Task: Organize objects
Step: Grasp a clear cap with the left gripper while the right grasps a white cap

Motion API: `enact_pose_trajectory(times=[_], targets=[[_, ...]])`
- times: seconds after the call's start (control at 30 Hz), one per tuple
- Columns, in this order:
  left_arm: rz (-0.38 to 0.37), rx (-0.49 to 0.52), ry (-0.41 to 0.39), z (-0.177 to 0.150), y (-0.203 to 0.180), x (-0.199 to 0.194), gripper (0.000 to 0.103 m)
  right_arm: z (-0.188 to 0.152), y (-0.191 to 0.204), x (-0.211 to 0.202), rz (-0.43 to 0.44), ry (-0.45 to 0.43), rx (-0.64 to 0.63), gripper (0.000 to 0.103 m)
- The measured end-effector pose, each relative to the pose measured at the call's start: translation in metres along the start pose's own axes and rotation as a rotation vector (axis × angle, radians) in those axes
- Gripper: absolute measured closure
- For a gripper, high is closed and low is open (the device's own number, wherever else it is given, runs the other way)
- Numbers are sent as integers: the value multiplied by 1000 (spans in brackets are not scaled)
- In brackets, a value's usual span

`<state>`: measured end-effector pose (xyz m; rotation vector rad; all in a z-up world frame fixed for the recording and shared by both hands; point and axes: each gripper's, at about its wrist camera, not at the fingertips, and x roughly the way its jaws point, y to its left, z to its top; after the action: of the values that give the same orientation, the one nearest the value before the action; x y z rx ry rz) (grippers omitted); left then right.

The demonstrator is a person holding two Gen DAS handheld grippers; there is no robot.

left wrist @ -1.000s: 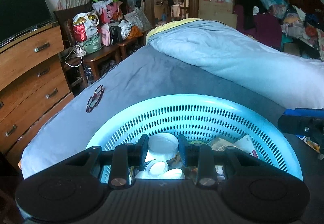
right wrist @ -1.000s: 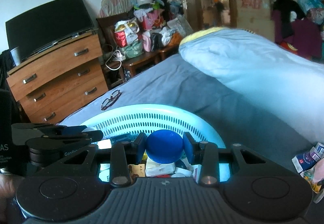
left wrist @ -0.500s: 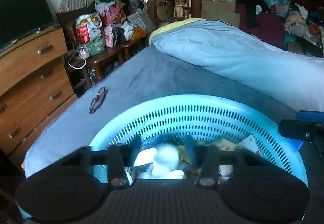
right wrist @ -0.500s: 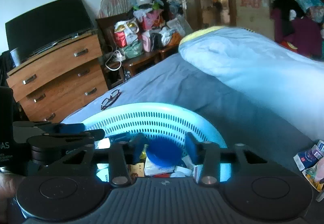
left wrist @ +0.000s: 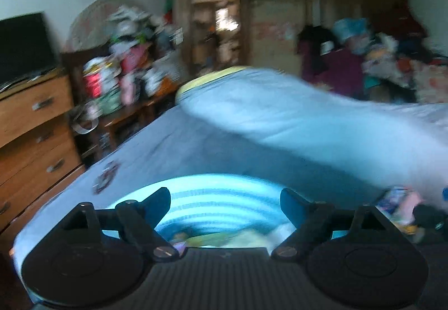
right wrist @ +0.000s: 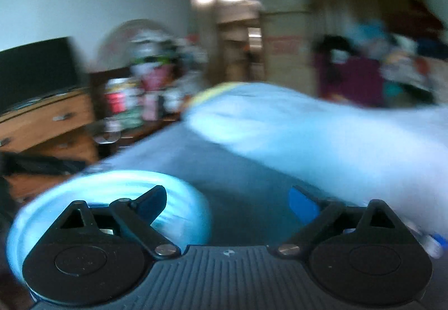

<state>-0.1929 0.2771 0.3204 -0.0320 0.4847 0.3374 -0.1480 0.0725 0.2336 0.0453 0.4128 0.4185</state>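
Blue basket (left wrist: 218, 198) on grey bed (left wrist: 196, 147); wooden dresser (left wrist: 33, 119) beside

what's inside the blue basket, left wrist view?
The basket shows only a blurred jumble at the bottom, yellowish and white pieces. Motion blur hides what they are, and the left gripper, open and empty, covers the near side.

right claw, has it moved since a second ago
Yes. The right claw has swung right: the blue basket, centred before, now sits left of it, and it has opened.
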Motion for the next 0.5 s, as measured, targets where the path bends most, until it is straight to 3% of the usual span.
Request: enact_pose_trajectory(times=[0.13,0.3,0.4,0.5], targets=[[-128,53,-33,-2,-62,-8,11,-45,-106,-9,-244,78,125,8],[-244,186,20,-31,-147,10,9,-95,-214,-25,-484,117,273,8],[-285,216,88,-54,-182,29,9,-116,-258,-26,-573,125,340,8],[-312,234,135,-72,-207,45,9,-125,-282,-12,-552,124,325,8]])
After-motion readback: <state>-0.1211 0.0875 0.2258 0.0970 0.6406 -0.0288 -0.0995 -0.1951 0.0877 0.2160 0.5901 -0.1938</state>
